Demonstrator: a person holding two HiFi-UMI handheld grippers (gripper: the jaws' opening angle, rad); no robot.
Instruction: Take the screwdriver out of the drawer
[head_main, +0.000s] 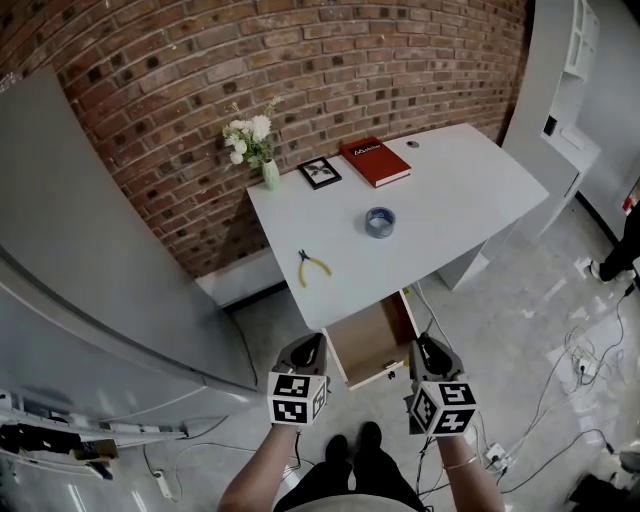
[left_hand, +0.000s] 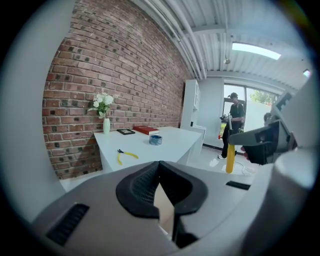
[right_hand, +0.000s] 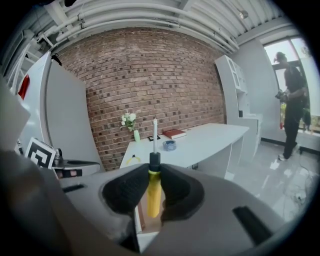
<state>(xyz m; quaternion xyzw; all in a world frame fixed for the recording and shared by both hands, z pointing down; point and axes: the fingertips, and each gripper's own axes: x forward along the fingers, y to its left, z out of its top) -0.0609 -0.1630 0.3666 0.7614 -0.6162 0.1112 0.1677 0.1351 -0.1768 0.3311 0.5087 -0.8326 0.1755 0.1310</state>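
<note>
Gripping the screwdriver (right_hand: 153, 192) by its yellow handle, the right claw (right_hand: 154, 170) has both pads pressed on the sides, and the tool is up in the air, out of the drawer (head_main: 365, 340). The drawer stands pulled open below the table (head_main: 450, 190) edge, and what shows of its inside looks bare. The left claw (left_hand: 160, 167) is closed with nothing between its pads, held off to the side, level with its partner.

So the lift-out looks as good as done. The next move, I'd say, calls for a firm hold while the tool is carried clear, then for tipping it flat if it goes on the table.

The long axis runs upright, crosswise to the claw: the metal shaft points up, and the butt of the handle hangs below the pads.
</note>
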